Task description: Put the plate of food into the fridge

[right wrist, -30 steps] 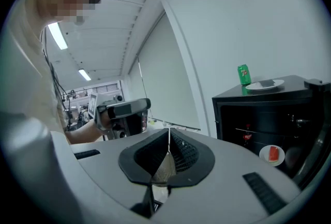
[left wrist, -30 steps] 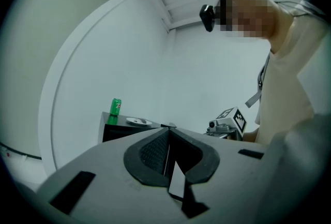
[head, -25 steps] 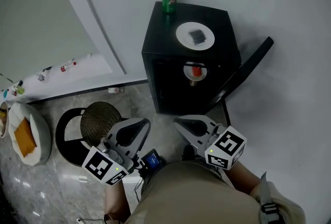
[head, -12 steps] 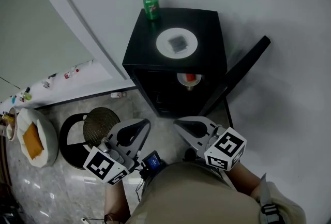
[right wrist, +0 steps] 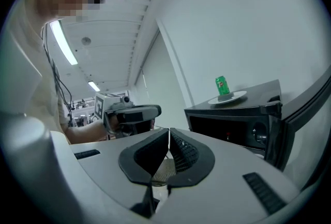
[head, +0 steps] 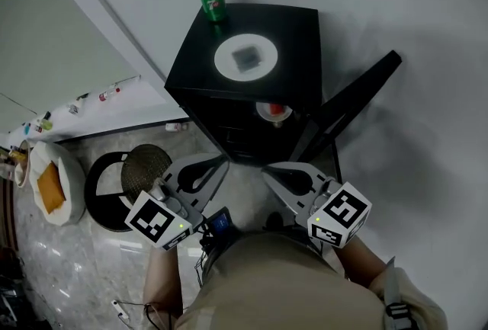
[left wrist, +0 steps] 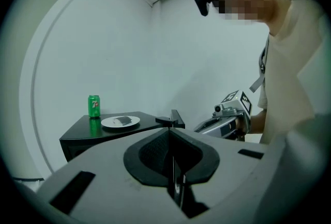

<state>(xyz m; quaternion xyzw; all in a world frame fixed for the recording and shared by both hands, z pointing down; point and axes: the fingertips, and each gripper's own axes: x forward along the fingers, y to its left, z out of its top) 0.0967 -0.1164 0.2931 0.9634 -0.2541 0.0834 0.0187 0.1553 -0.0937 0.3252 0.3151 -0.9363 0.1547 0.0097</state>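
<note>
A white plate (head: 245, 57) with a dark piece of food rests on top of a small black fridge (head: 293, 27), whose door (head: 354, 97) stands open to the right. The same plate (left wrist: 120, 121) shows in the left gripper view and again, as a plate (right wrist: 228, 98), in the right gripper view. Inside the fridge sits a red-topped item (head: 273, 110). My left gripper (head: 219, 163) and right gripper (head: 268, 171) hover low in front of the fridge, both shut and empty, well short of the plate.
A green soda can (head: 213, 1) stands at the back left corner of the fridge top. On the floor to the left are a round black stool (head: 128, 177) and a white bag (head: 52, 185) with something orange inside. White walls stand behind and to the right of the fridge.
The view has swung, so the fridge now sits further left and higher. Both grippers have edged up towards its front and remain shut.
</note>
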